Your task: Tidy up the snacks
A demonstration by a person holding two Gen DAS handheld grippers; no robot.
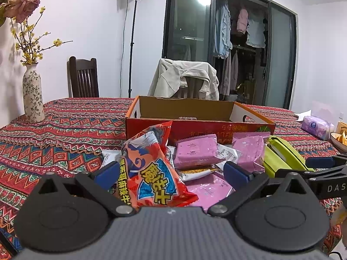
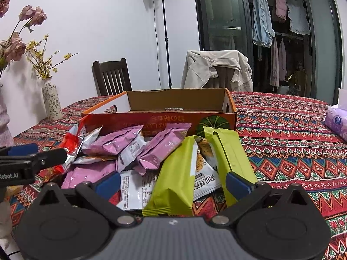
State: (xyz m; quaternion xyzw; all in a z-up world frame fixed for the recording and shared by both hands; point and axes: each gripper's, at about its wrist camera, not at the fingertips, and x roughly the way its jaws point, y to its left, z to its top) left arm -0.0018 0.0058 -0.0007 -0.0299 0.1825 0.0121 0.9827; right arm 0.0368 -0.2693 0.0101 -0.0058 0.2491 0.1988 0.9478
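On right gripper (image 1: 321, 162) housing, lettering reads "DAS"

Glossy foil snack packets (image 2: 121, 143), matt cardboard box (image 1: 186, 108), woven patterned tablecloth (image 1: 65, 125), glazed ceramic vase (image 1: 32, 95)

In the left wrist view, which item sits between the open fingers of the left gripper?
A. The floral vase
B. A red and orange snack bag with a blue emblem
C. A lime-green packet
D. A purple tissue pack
B: the red and orange snack bag stands between the spread fingers of the left gripper, in front of the cardboard box; the fingers are wide apart and not closed on it.
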